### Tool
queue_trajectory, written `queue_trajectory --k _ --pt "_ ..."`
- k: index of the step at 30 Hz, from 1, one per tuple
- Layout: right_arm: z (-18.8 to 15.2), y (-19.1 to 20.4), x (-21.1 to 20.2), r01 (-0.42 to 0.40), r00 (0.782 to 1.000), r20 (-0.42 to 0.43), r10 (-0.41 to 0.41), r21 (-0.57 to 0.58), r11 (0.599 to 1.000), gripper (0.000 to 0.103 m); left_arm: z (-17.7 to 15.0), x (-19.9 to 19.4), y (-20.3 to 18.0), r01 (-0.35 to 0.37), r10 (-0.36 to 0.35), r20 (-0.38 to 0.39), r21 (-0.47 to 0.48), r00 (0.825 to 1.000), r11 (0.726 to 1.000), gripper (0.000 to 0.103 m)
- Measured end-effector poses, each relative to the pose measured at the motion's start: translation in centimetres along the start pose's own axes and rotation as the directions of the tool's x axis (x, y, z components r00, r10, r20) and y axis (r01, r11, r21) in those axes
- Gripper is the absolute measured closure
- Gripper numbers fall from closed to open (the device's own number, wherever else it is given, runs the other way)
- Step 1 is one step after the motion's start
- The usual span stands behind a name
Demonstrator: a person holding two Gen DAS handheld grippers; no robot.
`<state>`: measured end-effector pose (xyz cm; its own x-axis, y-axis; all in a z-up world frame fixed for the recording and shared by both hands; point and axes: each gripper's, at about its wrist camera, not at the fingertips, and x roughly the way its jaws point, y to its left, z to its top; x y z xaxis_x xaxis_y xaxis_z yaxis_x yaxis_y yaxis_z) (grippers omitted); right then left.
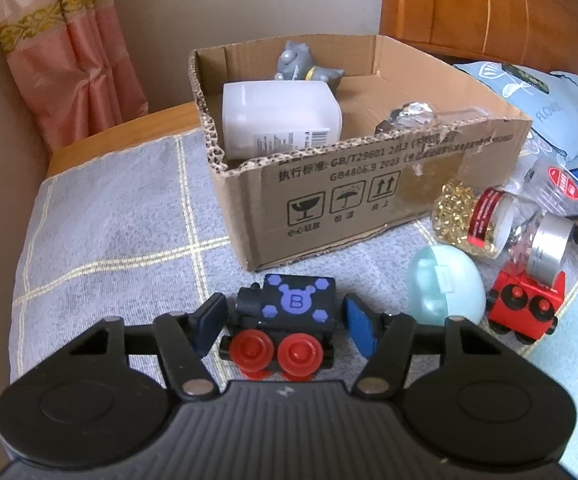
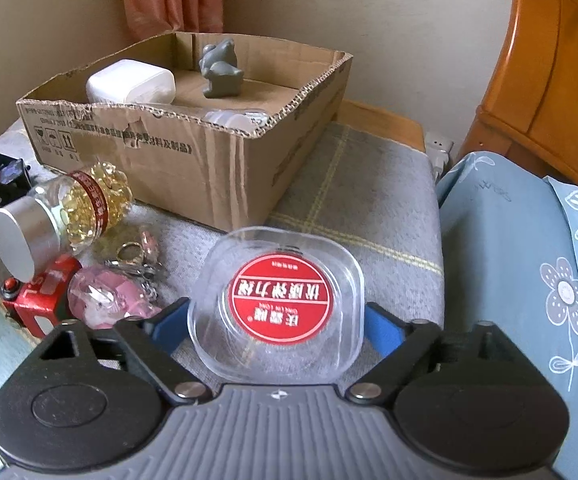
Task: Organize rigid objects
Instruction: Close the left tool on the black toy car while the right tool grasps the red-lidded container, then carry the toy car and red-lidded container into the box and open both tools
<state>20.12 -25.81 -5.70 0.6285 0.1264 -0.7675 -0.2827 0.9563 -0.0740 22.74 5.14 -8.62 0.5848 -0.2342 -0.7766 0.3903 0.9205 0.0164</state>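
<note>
- Bed/table top w/ grey plaid cloth [image 1: 101, 240] carries everything; blue flowered bedding [image 2: 529, 280] on the right side in the right wrist view.
- Cardboard box [image 1: 329, 200] sits open-topped on the cloth, at the back in both views. Inside: white tub [image 1: 281, 120] lying on its side, grey figurine [image 1: 301, 62] at the far wall, some clear item [image 1: 413, 114] by the near wall, too blurred to name.
- Clear lid w/ red round label [image 2: 279, 304] lies in front of the box, betw. the right claw [image 2: 277, 326] fingers. Blue pads sit at its two edges; jaws wide, can't tell if they actually press.
- Jar of gold beads [image 1: 469, 216], silver cap, lies on its side just R of the box front.
- Mint egg capsule [image 1: 445, 284] near the jar, beside the red toy car [image 1: 525, 300].
- Pink crystal piece [image 2: 105, 296] w/ keyring, next to the red car in the right wrist view.
- Black toy train [image 1: 289, 312], purple "B" on top, red wheels facing the cam, stands on the cloth in front of the box, betw. the left claw [image 1: 285, 320] fingers. Jaws narrow-ish; small gap visible each side, pads not touching it.
</note>
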Motion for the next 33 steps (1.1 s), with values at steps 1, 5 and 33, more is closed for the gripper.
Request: queue_trajectory --k 1,5,33 --pt "0.1 0.0 0.0 0.000 1.000 0.000 0.000 0.002 1.000 0.019 0.0 0.0 0.0 0.001 -0.001 0.001 0.003 1.000 1.000 0.043" --pt "0.3 0.1 0.0 0.004 1.000 -0.005 -0.004 0.015 1.000 0.022 0.1 -0.1 -0.1 0.000 0.000 -0.006 0.003 1.000 1.000 0.045" --pt "1.7 0.5 -3.9 -0.030 0.999 -0.025 0.030 -0.010 0.999 0.023 1.5 -4.6 0.0 0.018 -0.019 -0.068 -0.022 0.997 1.000 0.053"
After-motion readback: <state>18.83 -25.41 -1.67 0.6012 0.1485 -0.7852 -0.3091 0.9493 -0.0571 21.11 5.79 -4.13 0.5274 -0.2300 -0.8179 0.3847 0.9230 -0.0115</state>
